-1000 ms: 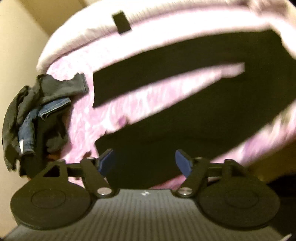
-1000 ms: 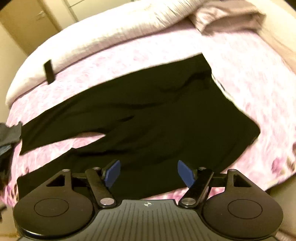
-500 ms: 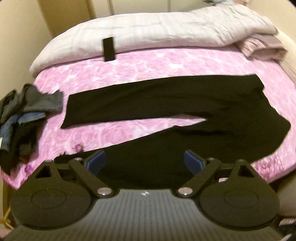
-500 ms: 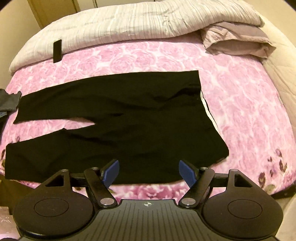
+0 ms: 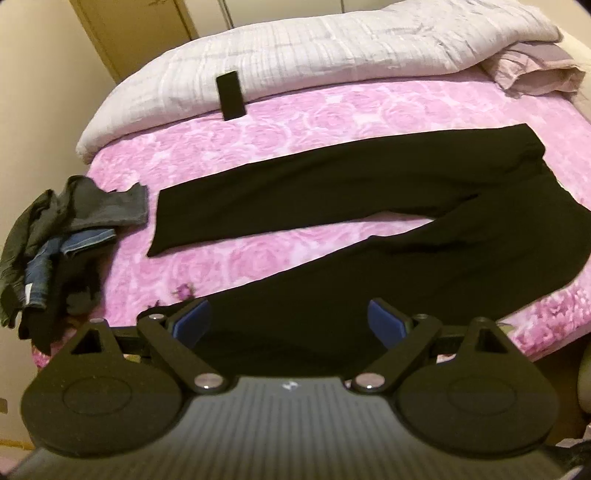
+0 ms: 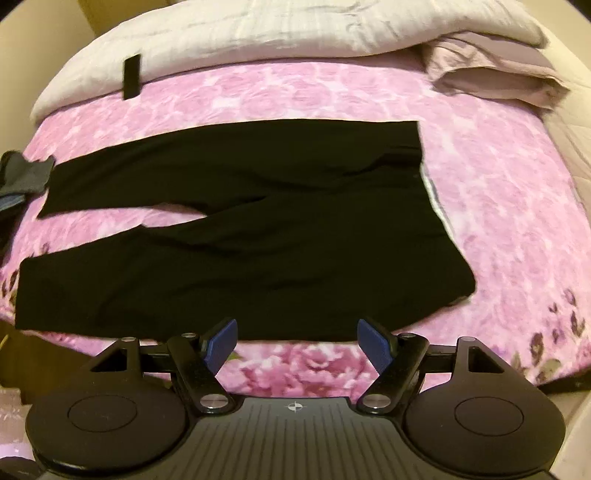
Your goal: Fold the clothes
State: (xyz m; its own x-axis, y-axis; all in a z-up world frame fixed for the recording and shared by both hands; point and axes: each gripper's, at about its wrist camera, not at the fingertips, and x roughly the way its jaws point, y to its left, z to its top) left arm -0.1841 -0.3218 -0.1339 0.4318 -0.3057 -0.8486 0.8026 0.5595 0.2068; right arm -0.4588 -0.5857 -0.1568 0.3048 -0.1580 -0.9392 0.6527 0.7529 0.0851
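A pair of black trousers (image 5: 369, 192) (image 6: 258, 229) lies flat on the pink flowered bedspread (image 5: 280, 125) (image 6: 498, 184), legs spread toward the left, waistband at the right. My left gripper (image 5: 290, 323) hovers open above the near leg, close to the bed's front edge, nothing between its blue pads. Over the pink cover just in front of the trousers' near edge, my right gripper (image 6: 297, 341) stands open and empty as well.
A heap of dark clothes and jeans (image 5: 55, 236) (image 6: 22, 173) hangs over the bed's left edge. A rolled pale quilt (image 5: 332, 55) (image 6: 277, 33) lines the far side, with a black rectangular object (image 5: 231, 96) (image 6: 132, 75) against it. A folded mauve cloth (image 5: 535, 70) (image 6: 491, 70) sits far right.
The left gripper pulled back and up from the near trouser leg and its jaws spread wider; the whole garment now shows. The right view rolled level and drew back slightly.
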